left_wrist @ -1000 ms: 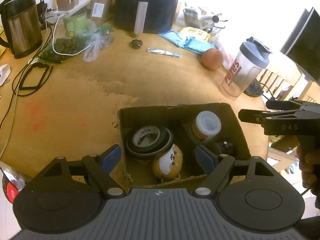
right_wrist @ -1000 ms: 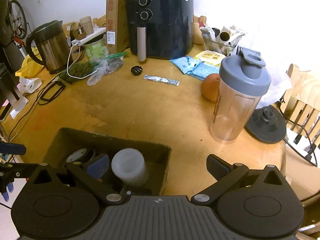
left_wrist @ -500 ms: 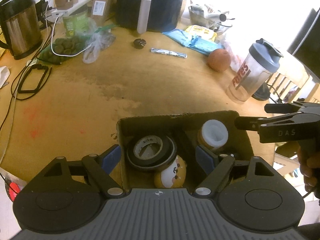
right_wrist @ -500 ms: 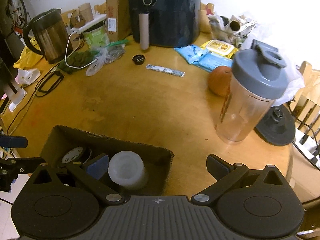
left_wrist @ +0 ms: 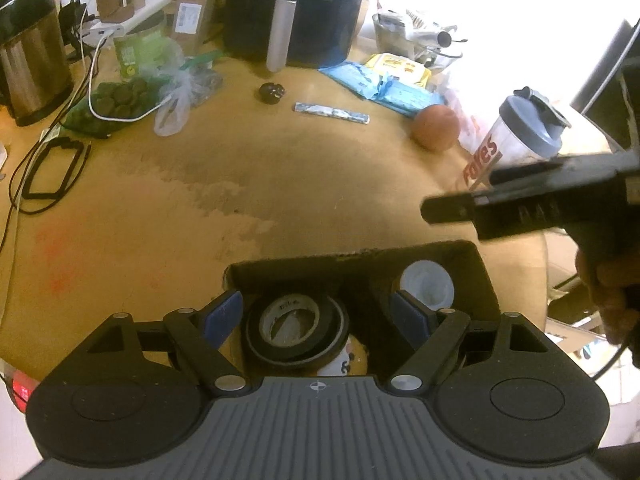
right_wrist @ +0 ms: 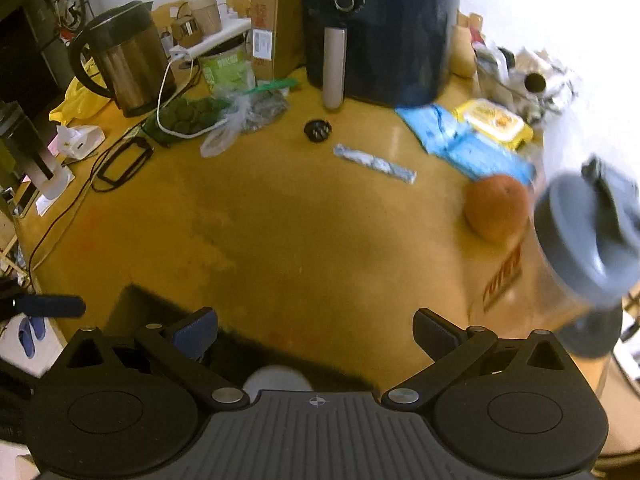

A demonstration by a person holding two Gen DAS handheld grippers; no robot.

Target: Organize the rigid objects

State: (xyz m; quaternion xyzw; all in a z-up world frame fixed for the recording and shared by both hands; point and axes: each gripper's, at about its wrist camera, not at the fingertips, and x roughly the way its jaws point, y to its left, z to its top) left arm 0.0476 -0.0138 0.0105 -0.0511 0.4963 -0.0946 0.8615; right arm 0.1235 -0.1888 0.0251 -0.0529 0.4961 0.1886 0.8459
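While the left tongs hang over the cardboard box at the near edge of the bench, their blue pads stand wide apart with nothing pinched between them — below sit a black tape roll, a patterned yellow-and-white object mostly hidden under it, and a white-capped jar in the right-hand part of the box. So the box is already loaded, and this looks like the gap between one drop and the next pick. Moving rightward across the bench: a small black knob-like piece, a silver sachet, an orange, and then the shaker bottle with its grey lid, blurred in the right wrist view. The right tongs are also spread wide and empty, hanging above bare bench just past the box's far wall, with the bottle off to their right. My read is that the shaker is the next candidate — to take it, the right tongs would need to swing right, square up on the clear body below the lid, and close firmly; it is tall and could tip towards the bench edge if nudged.
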